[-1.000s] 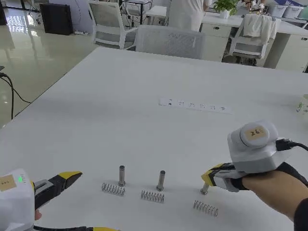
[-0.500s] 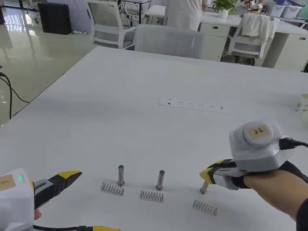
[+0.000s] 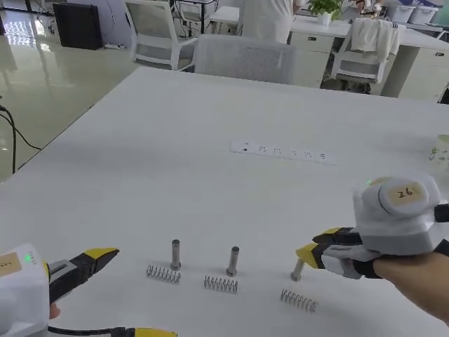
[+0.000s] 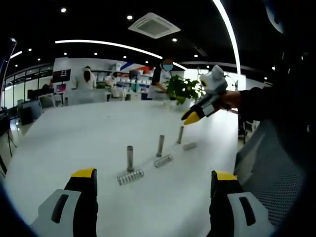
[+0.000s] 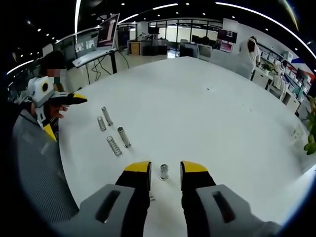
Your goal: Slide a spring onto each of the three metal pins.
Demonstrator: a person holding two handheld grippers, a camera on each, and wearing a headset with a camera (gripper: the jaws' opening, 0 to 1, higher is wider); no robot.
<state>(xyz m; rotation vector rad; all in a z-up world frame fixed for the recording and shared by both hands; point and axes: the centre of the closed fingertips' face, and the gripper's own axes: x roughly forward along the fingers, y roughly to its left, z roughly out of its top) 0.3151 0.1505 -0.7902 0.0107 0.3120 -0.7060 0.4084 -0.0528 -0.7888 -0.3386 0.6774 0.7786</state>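
Note:
Three metal pins stand in a row near the table's front: left pin (image 3: 175, 254), middle pin (image 3: 233, 260), right pin (image 3: 297, 269). In front of each lies a spring: (image 3: 163, 274), (image 3: 221, 283), (image 3: 298, 301). My right gripper (image 3: 319, 242) is open and hovers just right of the right pin. In the right gripper view that pin (image 5: 163, 172) stands untouched in the gap at the tips of the right gripper (image 5: 165, 170). My left gripper (image 3: 130, 295) is wide open at the lower left, facing the left pin (image 4: 130, 158) and its spring (image 4: 130, 176), with nothing held.
A white power strip (image 3: 280, 152) lies flat at mid-table. Office chairs (image 3: 245, 60) line the far edge. A plant (image 5: 311, 133) stands at the table's right end. Other people stand in the room beyond.
My right gripper has drawn back a little to the right, so the right pin's top is more exposed. The left gripper, pins and springs have stayed put.

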